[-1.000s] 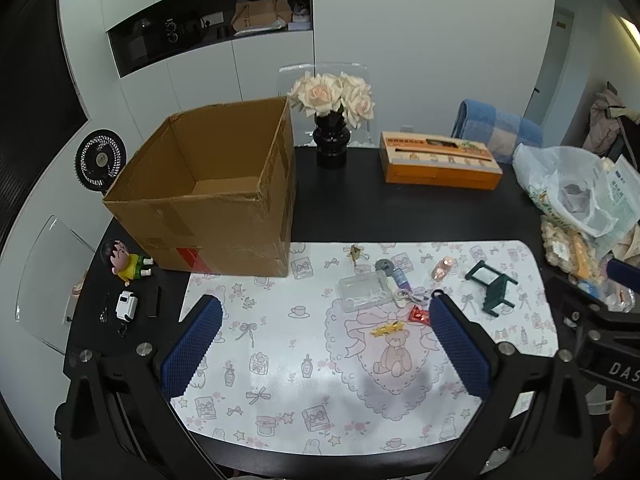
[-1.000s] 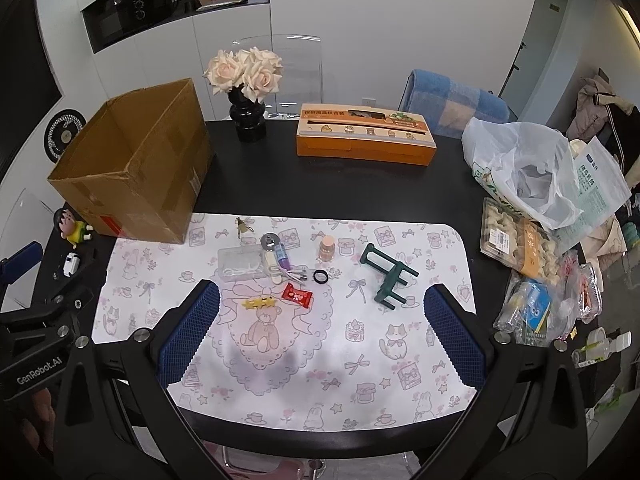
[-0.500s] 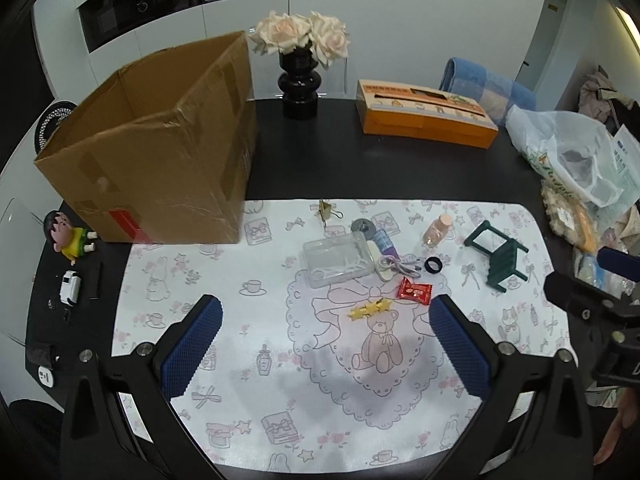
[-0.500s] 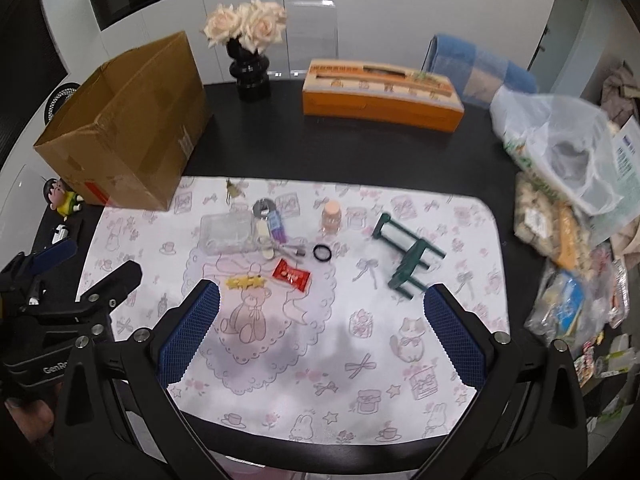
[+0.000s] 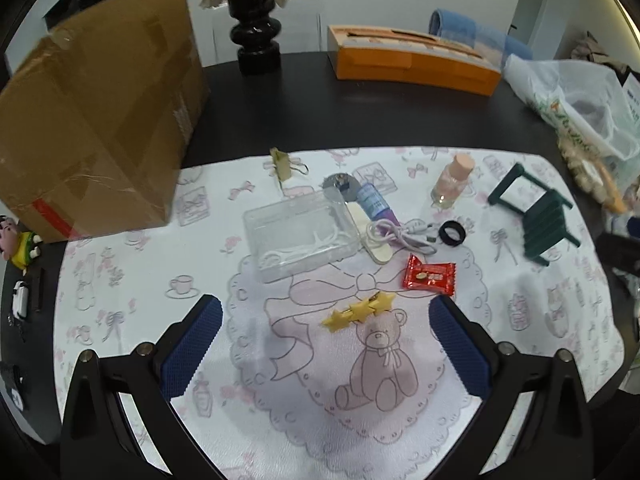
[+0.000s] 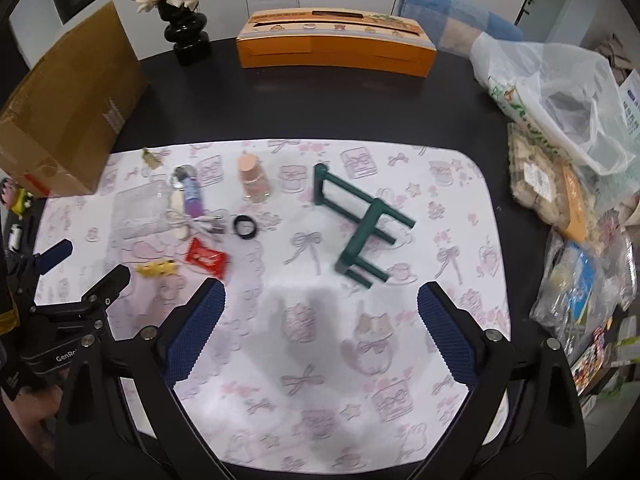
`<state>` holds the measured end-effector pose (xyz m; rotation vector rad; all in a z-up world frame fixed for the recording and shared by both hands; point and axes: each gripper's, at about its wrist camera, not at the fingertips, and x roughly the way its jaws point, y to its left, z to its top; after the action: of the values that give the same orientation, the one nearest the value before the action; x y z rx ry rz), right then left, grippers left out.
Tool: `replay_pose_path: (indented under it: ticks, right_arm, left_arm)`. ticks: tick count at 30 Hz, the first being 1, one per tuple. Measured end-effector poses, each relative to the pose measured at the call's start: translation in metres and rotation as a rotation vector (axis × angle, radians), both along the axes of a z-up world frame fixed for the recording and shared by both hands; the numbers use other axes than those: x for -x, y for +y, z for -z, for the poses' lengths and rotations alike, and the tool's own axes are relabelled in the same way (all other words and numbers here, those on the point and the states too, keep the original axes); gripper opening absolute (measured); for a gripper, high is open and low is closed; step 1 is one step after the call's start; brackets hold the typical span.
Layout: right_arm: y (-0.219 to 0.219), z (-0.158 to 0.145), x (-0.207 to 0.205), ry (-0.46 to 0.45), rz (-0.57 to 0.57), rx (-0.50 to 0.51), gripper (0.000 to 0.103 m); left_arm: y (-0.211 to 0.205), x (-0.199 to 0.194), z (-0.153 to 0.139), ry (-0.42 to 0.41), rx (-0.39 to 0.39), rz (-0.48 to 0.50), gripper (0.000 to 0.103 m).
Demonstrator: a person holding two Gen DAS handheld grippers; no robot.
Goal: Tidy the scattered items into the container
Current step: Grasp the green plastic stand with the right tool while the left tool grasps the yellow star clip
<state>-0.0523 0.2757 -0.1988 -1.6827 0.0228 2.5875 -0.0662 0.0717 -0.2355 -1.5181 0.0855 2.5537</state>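
1. Left gripper (image 5: 325, 354) is hovering with jaws spread wide and nothing between them, above the yellow star hair clip (image 5: 359, 311); right gripper (image 6: 320, 332) is hovering likewise, jaws parted and bare, just short of the green toy chair (image 6: 360, 226).
2. The scattered items are lying on the patterned mat (image 5: 120, 304) on the tabletop; the cardboard box (image 5: 96, 120), presumably the container, is standing at the mat's far left corner, its inside hidden from both views.
3. The star clip is looking light, rigid and thin: pinching across its narrow width seems best.
4. The red candy wrapper (image 5: 430, 278) is appearing crinkly and slippery; its sealed ends offer purchase. Its print is too small to read.
5. The clear plastic case (image 5: 302, 236) is seeming light but smooth and broad; gripping across a short side looks safer.
6. The white cable (image 5: 400, 234) is lying limp and coiled, likely to trail when lifted.
7. The small peach-capped bottle (image 6: 253, 178) is standing upright, probably hard and tippable; take it at the body.
8. The chair is lying on its side, its stiff rails giving firm holds.
9. Legible writing: "GenRo…" on the left gripper's body in the right wrist view.
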Motion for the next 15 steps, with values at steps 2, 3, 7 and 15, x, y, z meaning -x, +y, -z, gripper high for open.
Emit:
replay_pose_path:
  ticks: [2,3,7,15]
  right_arm:
    - [0.001,0.007,0.003,0.011,-0.014,-0.045,0.098]
    - [0.003,0.011,0.004,0.005,-0.018,-0.058,0.098]
    - [0.018,0.029,0.008,-0.043,0.002,-0.013,0.098]
    - [0.022,0.060,0.022,-0.087,-0.004,0.041,0.098]
  left_arm:
    - [0.005,0.005,0.015,-0.009,-0.001,0.013,0.103]
    - [0.007,0.007,0.021,-0.014,-0.002,0.020,0.103]
    - [0.012,0.012,0.034,-0.042,-0.007,0.042,0.096]
    - [0.019,0.020,0.055,-0.082,-0.008,0.073,0.074]
